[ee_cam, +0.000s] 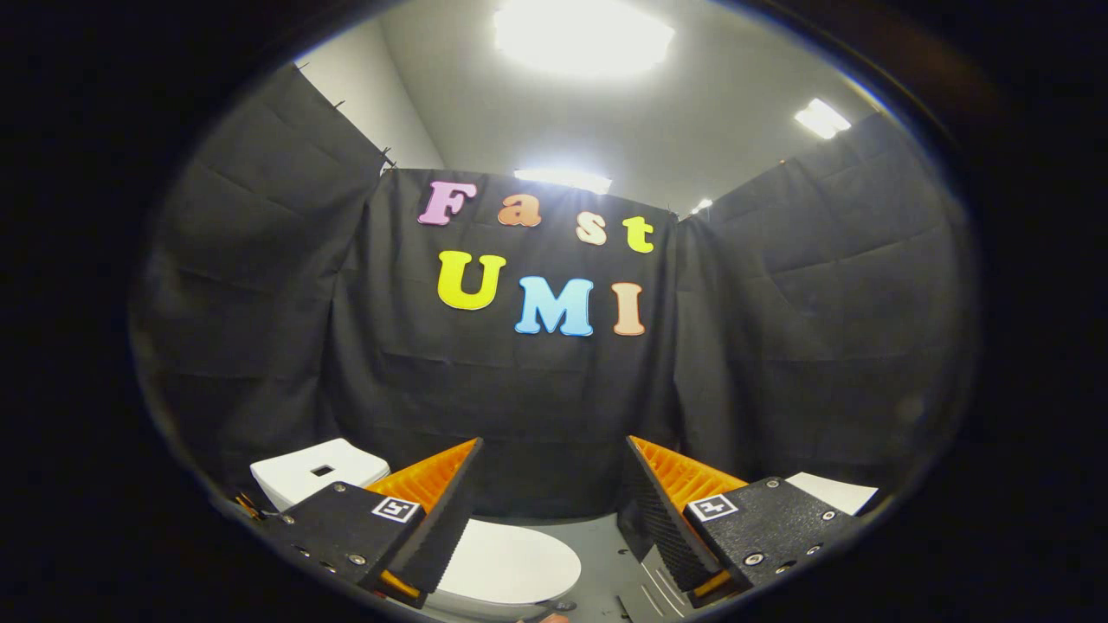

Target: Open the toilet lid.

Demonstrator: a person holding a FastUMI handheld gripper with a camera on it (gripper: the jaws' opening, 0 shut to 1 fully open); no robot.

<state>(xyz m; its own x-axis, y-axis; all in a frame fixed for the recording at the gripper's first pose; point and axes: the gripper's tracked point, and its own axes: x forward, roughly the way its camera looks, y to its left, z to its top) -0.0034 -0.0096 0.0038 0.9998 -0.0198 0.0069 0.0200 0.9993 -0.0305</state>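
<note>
Toilet lid (511,567) down, closed, sitting low between the fingers and partly behind the left finger. Tank (318,472) at far left behind it. Gripper (554,476) jaws spread wide, holding nothing, well above the lid. White flat object (835,491) at right behind the right finger, can't identify. Grey floor (606,554) beside the bowl.

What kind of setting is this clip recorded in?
Most likely a mock bathroom set inside a cloth-walled recording booth. A white toilet with its lid down and its tank stands against black curtain walls, under ceiling lights. The gripper is open above the toilet.
</note>
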